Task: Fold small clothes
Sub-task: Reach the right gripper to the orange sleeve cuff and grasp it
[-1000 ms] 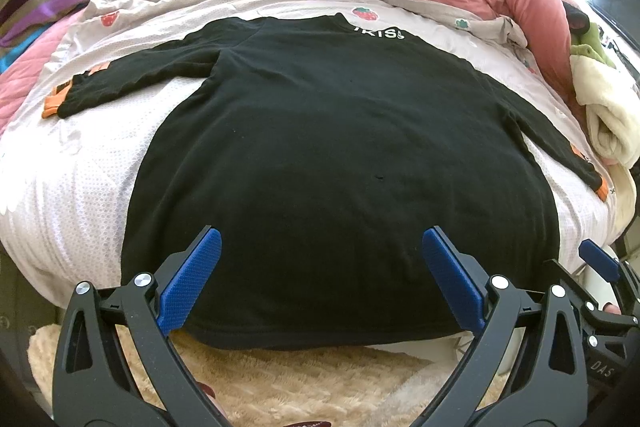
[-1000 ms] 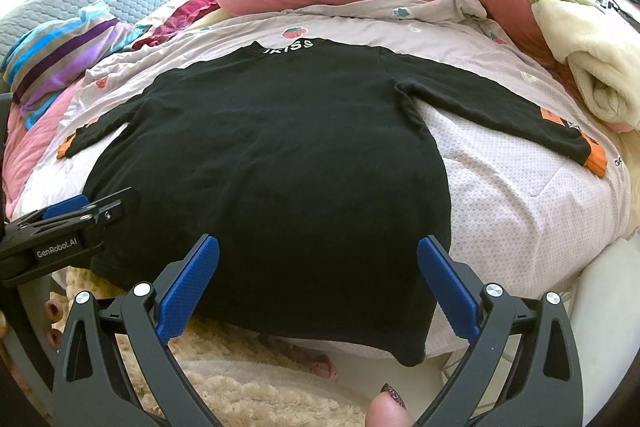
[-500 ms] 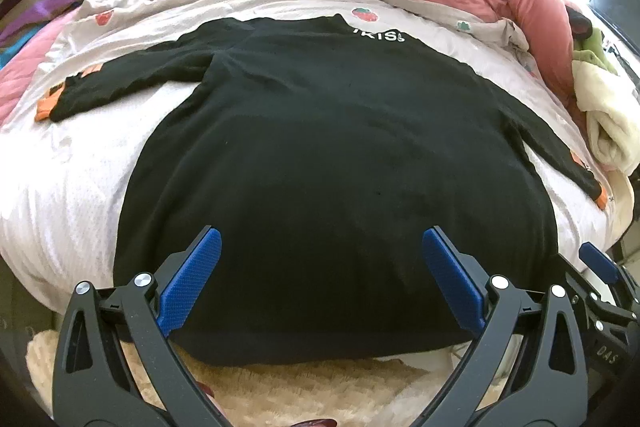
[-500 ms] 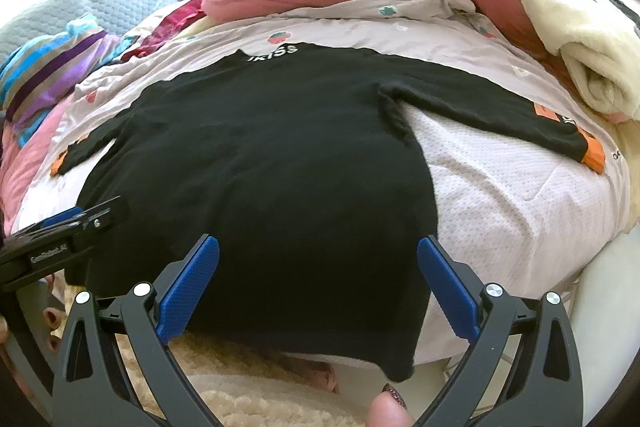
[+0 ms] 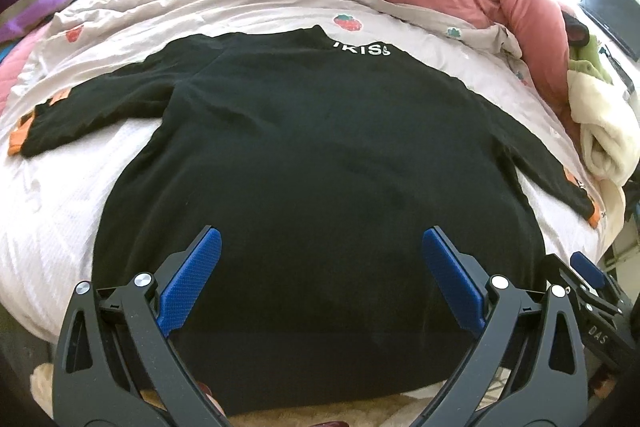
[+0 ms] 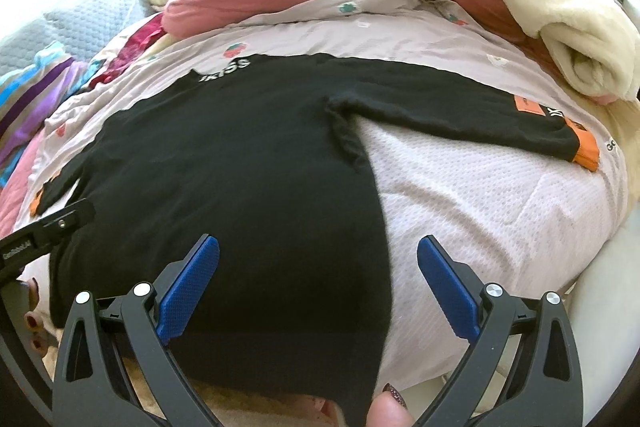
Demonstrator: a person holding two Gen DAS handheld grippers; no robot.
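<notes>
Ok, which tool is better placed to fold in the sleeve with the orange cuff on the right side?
Probably the right tool: open, over the black top's right hem, that sleeve lying flat just ahead. The left tool is open too, but centred over the body.

Strong daylight reaches you from the far side of the bed [image 5: 52, 227]; top edges of both views blow out to white. The black sweater [image 5: 320, 167] reads as a near-flat dark mass, folds barely visible. Fisheye bends the bed into a dome, with dark vignette at your corners. Focus is fair at centre, softer toward the rims. Shadows are faint.
</notes>
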